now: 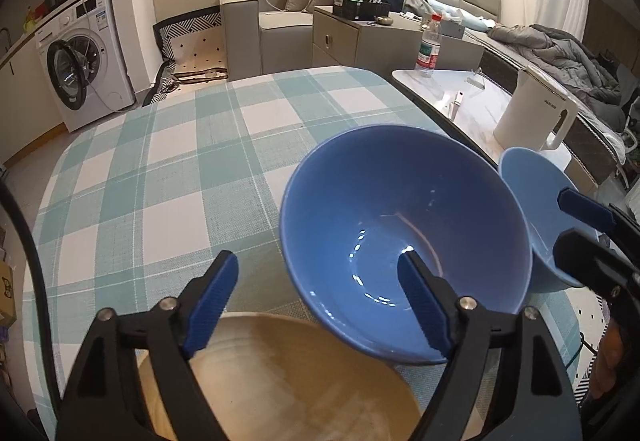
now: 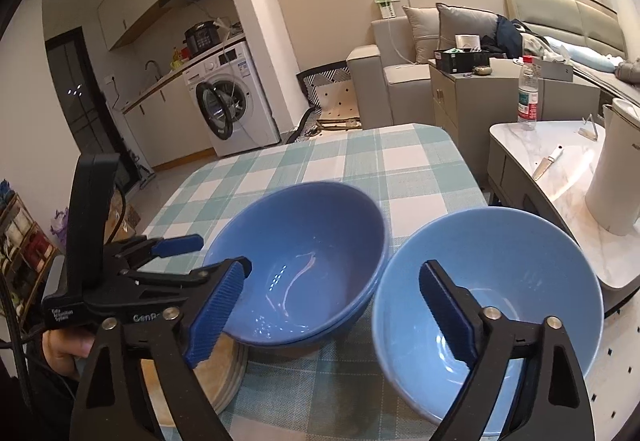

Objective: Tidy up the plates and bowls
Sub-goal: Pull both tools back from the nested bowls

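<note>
**Bowl Staging: Both Grippers Spread and Empty**

Nearest my left lens, the blue ribbed fingers [image 1: 214, 305] of my left gripper [image 1: 320, 301] stand spread wide, holding nothing. Below them lies the round tan wooden plate [image 1: 280, 381]. One finger sits ahead of the plate; the other overlaps the near wall of the large dark-blue glossy ceramic bowl [image 1: 404, 209]. Whether that finger touches the bowl cannot be told.

1. The dark-blue bowl stands upright on the teal-and-white checked tablecloth [image 1: 160, 161], just beside the plate. In the right wrist view it appears to be two nested bowls, since a second rim line shows along its side; this is a judgement.
2. The smaller light-blue glossy bowl [image 2: 492, 281] stands just right of the dark one, near the table edge.
3. My right gripper [image 2: 332, 305] is also spread wide and empty, with one finger over the light-blue bowl's near rim. I judge this stance prepares a rim grasp for stacking.

Caution: glazed rims are likely slippery.
</note>
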